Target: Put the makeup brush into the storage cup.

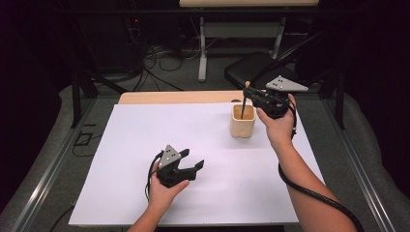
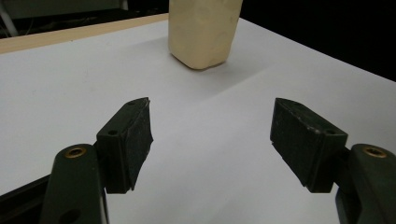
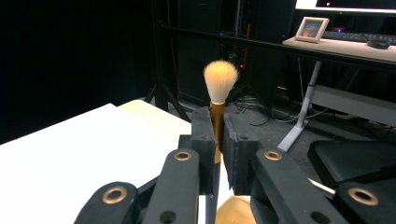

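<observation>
1. Right gripper (image 1: 252,98): at about 1 o'clock on the worktop (image 1: 145,145) in the high view, directly above the cup. Its jaws are closed tight on the brush (image 3: 218,100), clamping the copper-coloured ferrule just below the bristle head, as the right gripper view shows.

2. Brush: held upright, pale bristles uppermost. In the high view its thin dark handle (image 1: 244,107) runs down from the right gripper into the mouth of the cup. Whether the handle tip touches the bottom of the cup cannot be told.

3. Cup (image 1: 242,122): a cream, squarish container standing upright on the white worktop at about 1 o'clock, near the far edge. In the left gripper view it stands at 12 o'clock, well ahead of the jaws (image 2: 204,32).

4. Left gripper (image 1: 193,164): at about 6 o'clock on the worktop in the high view, held low in the person's left hand (image 1: 164,191) and pointing toward 2 o'clock. Its jaws stand wide apart with only bare white surface between them; it holds nothing. It is well apart from the cup.

5. Right hand (image 1: 279,126): grasps the body of the right gripper from below, just beside the cup at its 3 o'clock side.

6. Surroundings: beyond the worktop's far edge, a dark chair seat (image 1: 251,67) on grey floor, with cables behind. The right gripper view shows a desk (image 3: 345,46) at 2 o'clock bearing a small framed picture (image 3: 312,28).
</observation>
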`<state>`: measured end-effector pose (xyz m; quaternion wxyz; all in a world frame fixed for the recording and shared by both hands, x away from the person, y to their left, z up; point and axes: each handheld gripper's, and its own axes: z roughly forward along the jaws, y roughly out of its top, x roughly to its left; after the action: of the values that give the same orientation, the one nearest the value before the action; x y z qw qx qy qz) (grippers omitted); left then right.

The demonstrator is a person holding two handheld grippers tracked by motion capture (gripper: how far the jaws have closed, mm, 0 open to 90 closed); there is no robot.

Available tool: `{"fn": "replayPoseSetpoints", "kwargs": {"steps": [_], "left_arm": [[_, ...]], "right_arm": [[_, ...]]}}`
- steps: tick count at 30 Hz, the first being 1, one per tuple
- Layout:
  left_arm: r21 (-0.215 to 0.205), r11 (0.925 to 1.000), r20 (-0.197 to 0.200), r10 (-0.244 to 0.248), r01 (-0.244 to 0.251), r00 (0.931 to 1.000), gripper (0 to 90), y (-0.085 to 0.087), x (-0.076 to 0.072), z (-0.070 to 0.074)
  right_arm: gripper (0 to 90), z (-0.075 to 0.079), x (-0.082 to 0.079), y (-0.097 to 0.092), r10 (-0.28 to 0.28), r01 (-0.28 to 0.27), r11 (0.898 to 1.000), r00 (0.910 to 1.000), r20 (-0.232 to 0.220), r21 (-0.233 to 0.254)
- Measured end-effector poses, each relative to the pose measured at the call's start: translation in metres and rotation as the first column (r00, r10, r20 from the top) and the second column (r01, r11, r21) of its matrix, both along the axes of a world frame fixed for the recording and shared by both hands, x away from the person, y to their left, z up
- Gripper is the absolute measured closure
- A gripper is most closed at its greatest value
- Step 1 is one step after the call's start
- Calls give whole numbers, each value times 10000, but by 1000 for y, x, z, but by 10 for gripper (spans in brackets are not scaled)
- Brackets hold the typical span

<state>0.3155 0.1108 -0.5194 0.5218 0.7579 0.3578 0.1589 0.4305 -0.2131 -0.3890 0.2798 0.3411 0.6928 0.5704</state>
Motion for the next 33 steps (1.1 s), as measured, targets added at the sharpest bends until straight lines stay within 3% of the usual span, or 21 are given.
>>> {"fn": "replayPoseSetpoints", "kwargs": {"steps": [21,33], "left_arm": [[-48,10000,17,-3,3,10000,295,1,0,1],[-61,10000,14,-11,11,10000,296,1,0,1]], "right_arm": [[833,-7,14,2,-747,748,9972,9972,-85,62],[833,-8,18,5,-884,883,9961,9961,-32,-58]]}}
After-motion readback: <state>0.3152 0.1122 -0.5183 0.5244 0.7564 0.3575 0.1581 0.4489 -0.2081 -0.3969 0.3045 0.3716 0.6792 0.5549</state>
